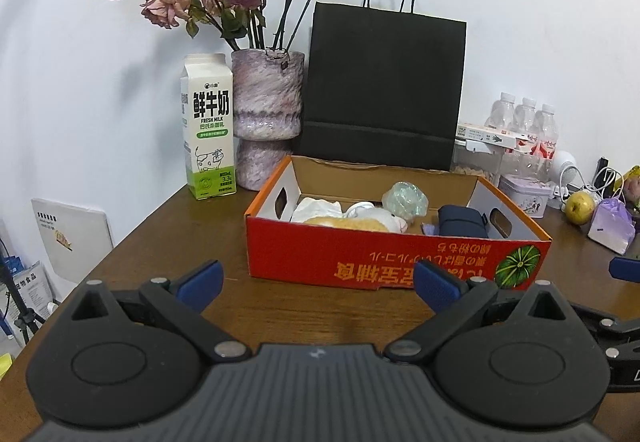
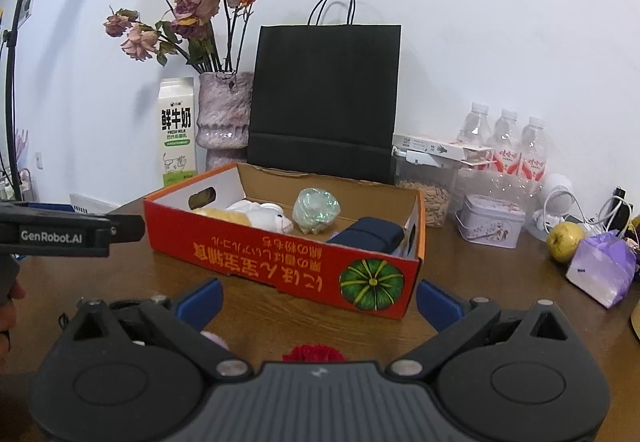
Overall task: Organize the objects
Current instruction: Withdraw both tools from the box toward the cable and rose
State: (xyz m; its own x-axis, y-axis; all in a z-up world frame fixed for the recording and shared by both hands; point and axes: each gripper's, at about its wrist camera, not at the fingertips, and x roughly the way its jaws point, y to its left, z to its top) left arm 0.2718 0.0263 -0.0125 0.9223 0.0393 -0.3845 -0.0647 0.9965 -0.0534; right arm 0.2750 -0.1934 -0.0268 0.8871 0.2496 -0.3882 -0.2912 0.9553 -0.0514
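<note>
While both your left gripper (image 1: 318, 286) and right gripper (image 2: 318, 300) stand wide and empty, lower the right squarely over the red fuzzy thing (image 2: 314, 354) at the table's (image 2: 500, 274) near edge, below the red box (image 2: 280, 262).

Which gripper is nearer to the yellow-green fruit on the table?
Right. The fruit lies right of the open right gripper; the open left gripper is farther left, before the red box.
</note>
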